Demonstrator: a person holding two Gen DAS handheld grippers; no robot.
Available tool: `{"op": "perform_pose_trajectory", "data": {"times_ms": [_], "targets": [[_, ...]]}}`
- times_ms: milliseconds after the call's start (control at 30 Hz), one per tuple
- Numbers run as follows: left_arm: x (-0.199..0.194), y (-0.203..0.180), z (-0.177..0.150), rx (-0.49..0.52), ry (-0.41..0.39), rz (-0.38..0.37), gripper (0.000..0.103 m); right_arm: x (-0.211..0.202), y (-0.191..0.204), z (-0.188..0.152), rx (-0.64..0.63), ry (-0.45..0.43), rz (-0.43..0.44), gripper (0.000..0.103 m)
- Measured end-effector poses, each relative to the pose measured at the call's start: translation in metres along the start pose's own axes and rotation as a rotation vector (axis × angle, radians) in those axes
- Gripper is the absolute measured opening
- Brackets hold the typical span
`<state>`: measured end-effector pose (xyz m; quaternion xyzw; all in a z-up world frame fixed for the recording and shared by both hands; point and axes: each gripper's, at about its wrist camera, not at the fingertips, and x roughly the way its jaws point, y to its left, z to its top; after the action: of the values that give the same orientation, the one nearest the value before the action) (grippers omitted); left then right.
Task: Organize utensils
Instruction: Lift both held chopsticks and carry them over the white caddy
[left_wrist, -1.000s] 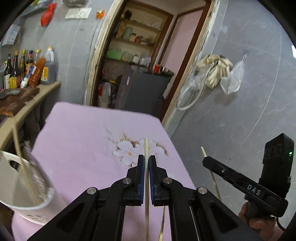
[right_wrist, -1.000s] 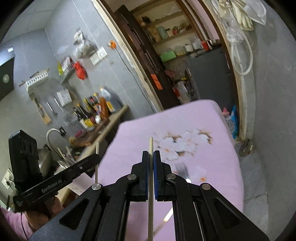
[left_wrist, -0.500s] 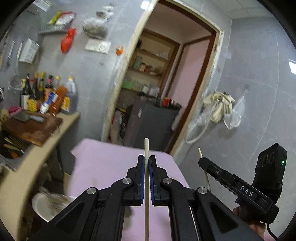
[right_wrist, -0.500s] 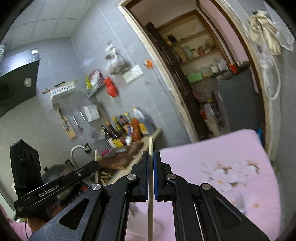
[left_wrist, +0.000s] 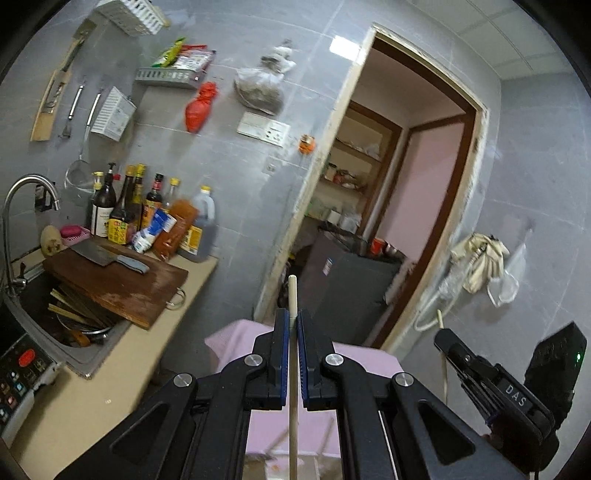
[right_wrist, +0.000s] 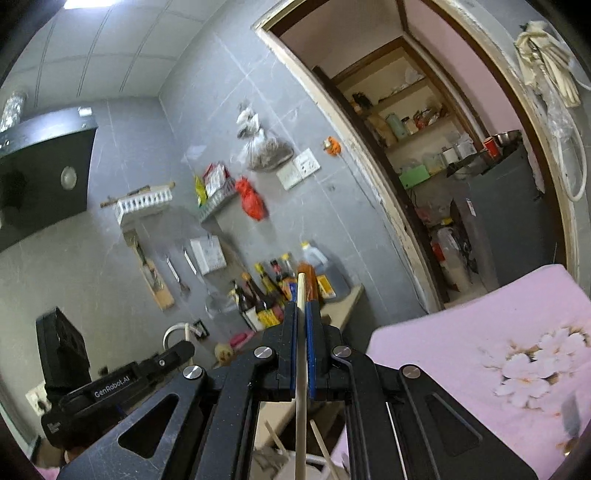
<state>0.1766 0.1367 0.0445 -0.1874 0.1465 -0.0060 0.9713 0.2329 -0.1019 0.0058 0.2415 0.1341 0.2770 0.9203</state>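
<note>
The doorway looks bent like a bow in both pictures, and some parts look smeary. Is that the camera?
Yes: in the left wrist view the doorway curves from the fisheye lens, and the pink cloth below is smeared by motion blur; in the right wrist view the door frame bows the same way, the bottles look soft, and a ceiling light glares at the top edge.

One pale wooden chopstick (left_wrist: 292, 369) stands upright between the left gripper's (left_wrist: 291, 321) blue pads, clamped near its top, the blunt tip poking just above them. A second matching chopstick (right_wrist: 301, 369) sits the same way in the right gripper (right_wrist: 301, 310), straight and slim, its lower length running down out of view.
</note>
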Motion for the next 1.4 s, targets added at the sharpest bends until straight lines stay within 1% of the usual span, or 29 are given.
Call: {"op": "perform_pose_trajectory", "data": {"times_ms": [100, 267, 500, 767, 933, 1067, 1267, 1400], "targets": [[0.007, 0.011, 0.004, -0.001, -0.023, 0.009, 0.005, 0.007, -0.001, -0.008, 0.026, -0.042, -0.031, 0.004], [0.019, 0.026, 0.000, -0.017, -0.033, 0.016, 0.005, 0.011, -0.004, -0.021, 0.043, -0.103, -0.105, 0.004], [0.031, 0.038, -0.009, -0.023, -0.051, 0.034, 0.005, 0.007, -0.007, -0.039, 0.020, -0.163, -0.214, 0.004], [0.033, 0.038, -0.019, -0.017, -0.047, 0.031, 0.005, 0.002, -0.006, -0.043, 0.063, -0.241, -0.266, 0.004], [0.028, 0.037, -0.025, 0.001, -0.062, 0.046, 0.005, -0.001, -0.007, -0.046, 0.074, -0.289, -0.311, 0.004], [0.026, 0.036, -0.030, 0.012, -0.053, 0.048, 0.005, 0.000, -0.007, -0.050, 0.089, -0.310, -0.349, 0.004], [0.025, 0.037, -0.033, 0.011, -0.044, 0.048, 0.005, -0.001, -0.007, -0.057, 0.133, -0.341, -0.434, 0.004], [0.024, 0.040, -0.035, 0.004, -0.043, 0.044, 0.005, 0.001, -0.003, -0.060, 0.104, -0.339, -0.465, 0.004]]}}
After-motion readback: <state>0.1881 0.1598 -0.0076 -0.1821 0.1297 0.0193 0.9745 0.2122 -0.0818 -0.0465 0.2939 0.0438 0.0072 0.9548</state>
